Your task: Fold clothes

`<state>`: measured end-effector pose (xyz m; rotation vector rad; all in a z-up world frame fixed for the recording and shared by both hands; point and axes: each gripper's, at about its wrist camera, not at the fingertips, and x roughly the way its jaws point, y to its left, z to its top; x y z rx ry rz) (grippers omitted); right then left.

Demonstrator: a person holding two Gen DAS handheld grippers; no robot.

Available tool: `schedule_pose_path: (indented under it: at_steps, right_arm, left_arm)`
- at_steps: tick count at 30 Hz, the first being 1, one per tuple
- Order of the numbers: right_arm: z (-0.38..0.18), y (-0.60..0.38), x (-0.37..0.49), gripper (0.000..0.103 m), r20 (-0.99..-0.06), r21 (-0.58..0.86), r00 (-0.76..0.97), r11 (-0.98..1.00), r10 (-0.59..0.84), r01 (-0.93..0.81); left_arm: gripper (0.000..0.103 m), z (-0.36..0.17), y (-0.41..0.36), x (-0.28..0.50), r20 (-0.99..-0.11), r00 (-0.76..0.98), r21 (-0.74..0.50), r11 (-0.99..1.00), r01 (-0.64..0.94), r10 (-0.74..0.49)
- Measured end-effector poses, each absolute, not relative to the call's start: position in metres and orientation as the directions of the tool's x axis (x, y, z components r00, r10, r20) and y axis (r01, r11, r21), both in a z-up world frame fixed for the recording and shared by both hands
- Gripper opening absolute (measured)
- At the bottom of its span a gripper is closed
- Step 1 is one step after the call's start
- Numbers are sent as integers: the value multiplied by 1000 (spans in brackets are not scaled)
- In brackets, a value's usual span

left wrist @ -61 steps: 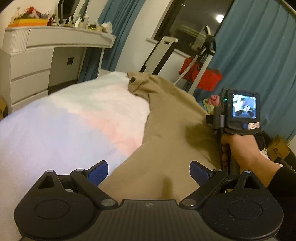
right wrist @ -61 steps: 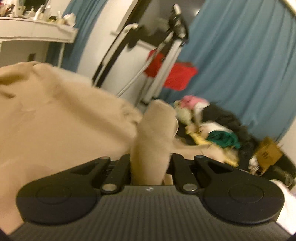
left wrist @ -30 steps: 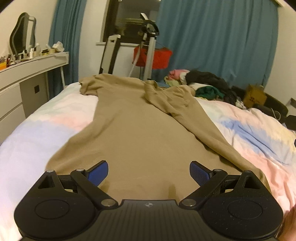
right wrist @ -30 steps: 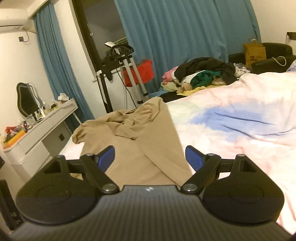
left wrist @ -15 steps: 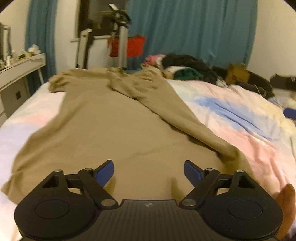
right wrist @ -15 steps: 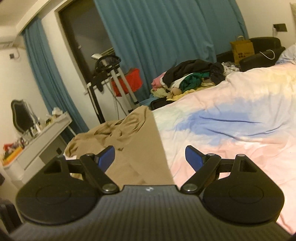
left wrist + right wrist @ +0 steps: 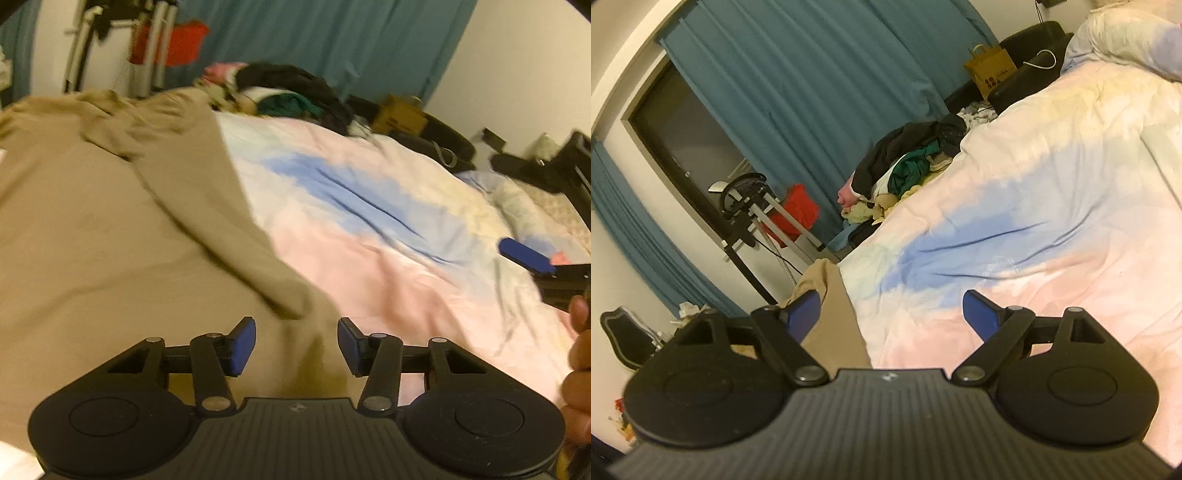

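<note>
A tan garment (image 7: 92, 221) lies spread on the bed, one sleeve folded across it toward its near right corner (image 7: 291, 295). My left gripper (image 7: 296, 345) hovers over that corner, jaws partly closed with a gap, holding nothing. My right gripper (image 7: 892, 314) is open and empty above the pastel duvet (image 7: 1034, 236), with the garment's edge (image 7: 834, 325) beside its left finger. A blue fingertip (image 7: 526, 255) of the right gripper shows at the right edge of the left wrist view.
A pile of dark and green clothes (image 7: 908, 162) lies past the bed's far edge, also in the left wrist view (image 7: 288, 92). A metal stand with a red bag (image 7: 794, 210), blue curtains (image 7: 812, 92) and a paper bag (image 7: 991, 72) stand behind.
The right gripper let go of the sleeve and opened, then swung right over the duvet. The left gripper moved right to the garment's near corner and its jaws narrowed.
</note>
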<state>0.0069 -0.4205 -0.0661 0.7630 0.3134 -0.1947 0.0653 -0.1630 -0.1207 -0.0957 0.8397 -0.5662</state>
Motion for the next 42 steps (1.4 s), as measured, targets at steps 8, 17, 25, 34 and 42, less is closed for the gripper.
schedule_pose_path:
  at_steps: [8, 17, 25, 34, 42]
  right_arm:
    - [-80, -426, 17, 87, -379, 637, 923, 704, -69, 315]
    - [-88, -424, 28, 87, -411, 626, 910, 711, -51, 322]
    - [-83, -406, 31, 86, -413, 597, 910, 748, -22, 290]
    - [-78, -368, 41, 86, -442, 535, 896, 815, 44, 224]
    - [-77, -350, 49, 86, -460, 524, 884, 829, 85, 194]
  left_arm:
    - [54, -162, -216, 65, -735, 462, -227, 823, 520, -495]
    - [5, -151, -166, 75, -693, 479, -351, 833, 428, -538]
    - [5, -119, -63, 84, -612, 422, -621, 737, 267, -669]
    - [3, -167, -4, 90, -728, 348, -590, 798, 120, -591]
    - [59, -131, 13, 125, -729, 366, -577, 807, 129, -579]
